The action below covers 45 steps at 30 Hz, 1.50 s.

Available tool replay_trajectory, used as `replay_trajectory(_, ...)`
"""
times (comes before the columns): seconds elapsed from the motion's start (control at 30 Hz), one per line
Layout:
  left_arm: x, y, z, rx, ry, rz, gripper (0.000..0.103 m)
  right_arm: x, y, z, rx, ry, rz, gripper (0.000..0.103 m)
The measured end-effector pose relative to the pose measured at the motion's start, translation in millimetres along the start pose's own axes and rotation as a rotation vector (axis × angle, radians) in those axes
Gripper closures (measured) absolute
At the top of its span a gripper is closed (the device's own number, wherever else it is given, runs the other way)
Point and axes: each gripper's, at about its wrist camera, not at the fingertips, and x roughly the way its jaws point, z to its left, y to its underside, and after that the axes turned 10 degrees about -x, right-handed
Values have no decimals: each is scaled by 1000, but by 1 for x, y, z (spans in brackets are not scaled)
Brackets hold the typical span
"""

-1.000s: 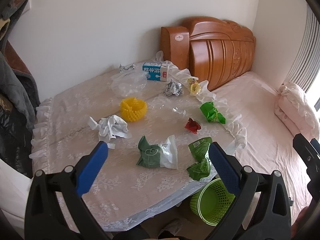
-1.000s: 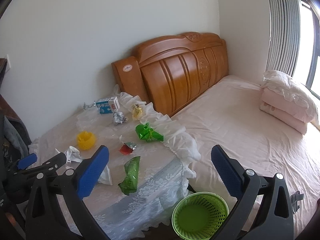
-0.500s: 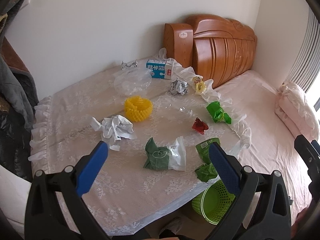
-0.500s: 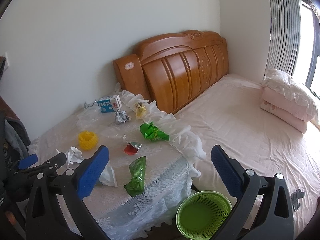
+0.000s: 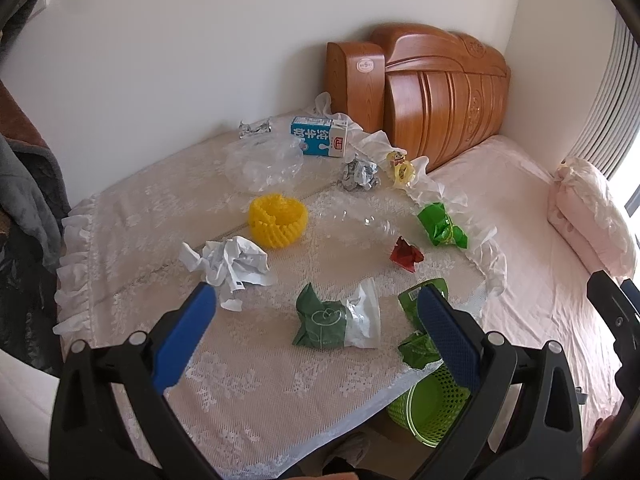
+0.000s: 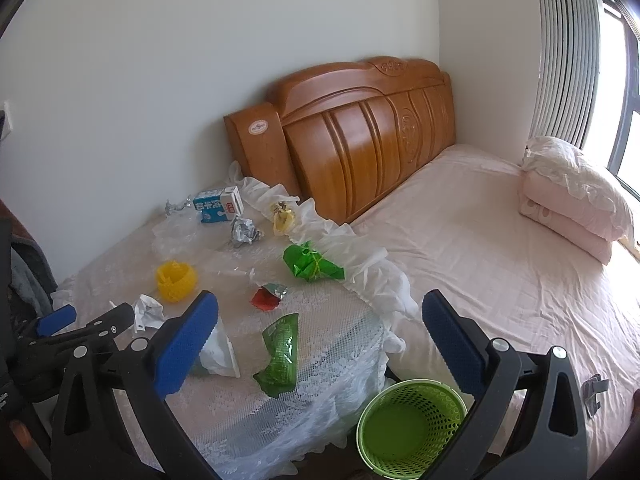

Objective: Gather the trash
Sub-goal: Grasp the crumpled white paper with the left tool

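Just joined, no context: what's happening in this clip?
A person holds two handheld grippers over a lace-covered table strewn with trash. The left gripper and right gripper are both open and empty. The green basket on the floor looks empty. The green-and-white wrapper lies nearest the left gripper.

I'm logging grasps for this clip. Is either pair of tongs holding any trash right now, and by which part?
Nothing is held. The left tongs and right tongs both stand open and empty above the table.
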Motion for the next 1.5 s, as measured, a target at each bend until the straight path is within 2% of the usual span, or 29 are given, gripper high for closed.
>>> replay_trajectory(0.13,16,-6,12,29,34,5,6,6,2,1,6,5,18,2)
replay_trajectory(0.27,47,-14,50,58,-5,-9,6,16,9,2,25,5,58,2)
replay_trajectory(0.43,88,-26,113,75,3,73,6,34,25,10,54,-1,133,2)
replay_trajectory(0.57,107,-30,135,146,22,113,7,47,37,19,72,-7,183,2)
replay_trajectory(0.73,128,-28,121,277,87,121,7,58,51,31,88,-8,238,2)
replay_trajectory(0.8,137,-28,107,406,128,119,7,61,55,34,89,-2,255,2)
replay_trajectory(0.93,160,-32,91,608,177,209,6,62,65,40,105,15,277,2)
replay_trajectory(1.1,187,-23,80,730,125,252,9,60,75,42,135,29,298,2)
replay_trajectory(1.2,195,-19,79,735,110,269,23,58,78,43,145,30,299,2)
replay_trajectory(1.3,198,-20,83,659,134,286,39,58,79,44,154,26,297,2)
replay_trajectory(1.37,195,-17,87,623,133,264,47,59,79,47,155,12,295,2)
replay_trajectory(1.5,187,-19,97,526,147,229,53,64,76,59,134,-53,281,2)
